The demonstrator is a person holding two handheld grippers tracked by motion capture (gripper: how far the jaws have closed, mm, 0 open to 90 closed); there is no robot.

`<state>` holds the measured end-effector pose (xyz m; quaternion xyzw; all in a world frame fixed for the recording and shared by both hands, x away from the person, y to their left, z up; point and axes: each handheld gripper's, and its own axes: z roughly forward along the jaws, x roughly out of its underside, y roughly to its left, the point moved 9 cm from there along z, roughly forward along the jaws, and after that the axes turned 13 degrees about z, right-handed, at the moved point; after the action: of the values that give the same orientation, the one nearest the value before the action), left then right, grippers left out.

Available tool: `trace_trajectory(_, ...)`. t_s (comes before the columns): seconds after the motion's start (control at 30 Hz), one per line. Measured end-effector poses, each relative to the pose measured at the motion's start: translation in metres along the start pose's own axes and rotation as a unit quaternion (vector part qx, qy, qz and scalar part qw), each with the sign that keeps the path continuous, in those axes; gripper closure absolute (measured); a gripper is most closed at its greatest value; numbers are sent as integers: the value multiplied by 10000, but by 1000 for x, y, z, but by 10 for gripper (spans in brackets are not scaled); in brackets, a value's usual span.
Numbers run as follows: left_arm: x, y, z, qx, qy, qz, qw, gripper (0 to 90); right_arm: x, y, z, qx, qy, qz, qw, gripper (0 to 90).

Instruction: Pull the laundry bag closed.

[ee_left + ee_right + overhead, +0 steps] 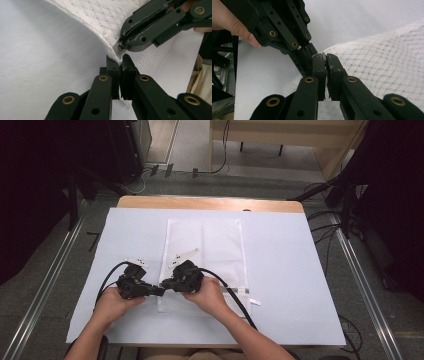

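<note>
The white mesh bag (205, 252) lies flat and lengthwise on the white sheet. Its near left edge (113, 51) is lifted, pinched by jaws.

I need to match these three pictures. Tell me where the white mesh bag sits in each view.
High view: the white mesh bag lies lengthwise at the middle of the table's white sheet, its near left edge at both grippers.
Left gripper view: top middle, running down to the pinched edge.
Right gripper view: right half, rising to the centre.
Shared landmark: the bag edge where the left gripper and right gripper meet, both shut on it.
</note>
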<state>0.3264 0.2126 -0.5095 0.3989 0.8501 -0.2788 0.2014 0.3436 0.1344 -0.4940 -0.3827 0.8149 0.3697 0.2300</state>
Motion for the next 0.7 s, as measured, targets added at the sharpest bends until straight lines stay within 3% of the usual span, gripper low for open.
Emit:
trace_trajectory(0.33,0,-2,-3,-4,-50,121,9999,890,3,1,-4,-29,-155,-243,9996,883)
trace_trajectory(0.47,1,-2,0,83,11,150,9999,885,3,1,-4,-109,-110,-81,9998,883)
trace_trajectory(0.63,-1,0,4,85,-13,167,9998,782,2,5,-5,-157,-139,-177,9996,884)
trace_trajectory(0.7,0,-1,4,90,15,175,9998,801,0,6,-5,-189,-178,-168,9995,884)
